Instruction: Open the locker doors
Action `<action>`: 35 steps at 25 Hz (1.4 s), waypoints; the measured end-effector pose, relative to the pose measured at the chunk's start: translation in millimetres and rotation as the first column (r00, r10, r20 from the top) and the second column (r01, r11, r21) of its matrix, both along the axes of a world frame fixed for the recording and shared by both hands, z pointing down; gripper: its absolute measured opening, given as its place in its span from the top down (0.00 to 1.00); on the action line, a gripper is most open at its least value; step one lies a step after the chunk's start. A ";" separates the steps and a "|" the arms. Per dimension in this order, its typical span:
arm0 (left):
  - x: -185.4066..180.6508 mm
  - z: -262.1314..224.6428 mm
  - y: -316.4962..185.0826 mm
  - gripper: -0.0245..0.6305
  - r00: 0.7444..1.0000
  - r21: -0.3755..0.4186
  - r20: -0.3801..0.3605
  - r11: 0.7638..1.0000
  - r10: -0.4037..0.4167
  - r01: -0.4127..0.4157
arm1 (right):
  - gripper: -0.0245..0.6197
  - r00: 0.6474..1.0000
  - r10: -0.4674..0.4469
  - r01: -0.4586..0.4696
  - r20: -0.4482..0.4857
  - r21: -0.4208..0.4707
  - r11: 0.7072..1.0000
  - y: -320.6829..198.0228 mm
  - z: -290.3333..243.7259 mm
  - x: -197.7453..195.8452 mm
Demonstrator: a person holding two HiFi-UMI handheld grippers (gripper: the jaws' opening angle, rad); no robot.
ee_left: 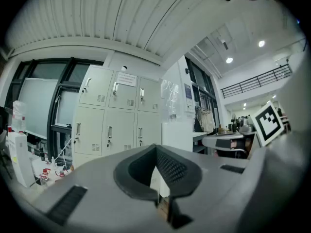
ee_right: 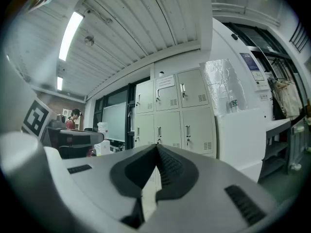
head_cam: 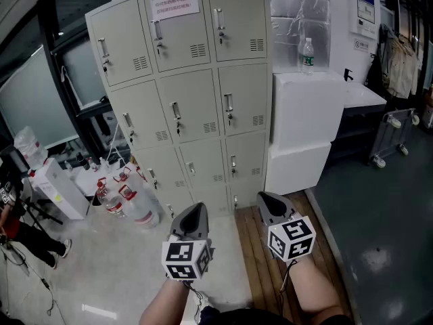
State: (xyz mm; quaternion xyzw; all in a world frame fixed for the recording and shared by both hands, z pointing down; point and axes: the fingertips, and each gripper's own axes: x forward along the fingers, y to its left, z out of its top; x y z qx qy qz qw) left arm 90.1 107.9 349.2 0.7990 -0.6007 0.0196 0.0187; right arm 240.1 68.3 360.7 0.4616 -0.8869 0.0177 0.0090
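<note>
The left claw (head_cam: 195, 212) and right claw (head_cam: 267, 202) are held closed and empty, well apart from the shut locker doors (head_cam: 177, 110), seemingly readied for approach.

Dim, even indoor light from a ceiling strip light (ee_right: 69, 33); both gripper views bulge, corners black.

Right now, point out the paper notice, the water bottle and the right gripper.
paper notice (head_cam: 174, 3): head view, middle of the sheet.
water bottle (head_cam: 307, 60): head view, its label.
right gripper (head_cam: 262, 196): head view, tips of its shut jaws.
</note>
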 end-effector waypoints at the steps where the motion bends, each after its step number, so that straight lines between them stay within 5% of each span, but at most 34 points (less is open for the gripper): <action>1: 0.6 0.8 0.3 0.96 1.000 0.001 0.000 1.000 0.001 -0.001 | 0.96 1.000 0.000 0.000 -0.001 -0.001 1.000 0.1 1.0 -0.1; 19: -18.9 7.8 -18.4 0.96 0.999 -0.005 -0.034 1.000 0.008 -0.008 | 0.96 1.000 -0.017 0.017 0.016 -0.012 1.000 -19.4 4.6 -21.3; 35: -97.0 8.2 -72.5 0.96 0.996 -0.029 -0.052 0.997 0.068 -0.069 | 0.96 0.999 0.020 -0.019 0.027 -0.044 0.999 -76.4 3.6 -100.7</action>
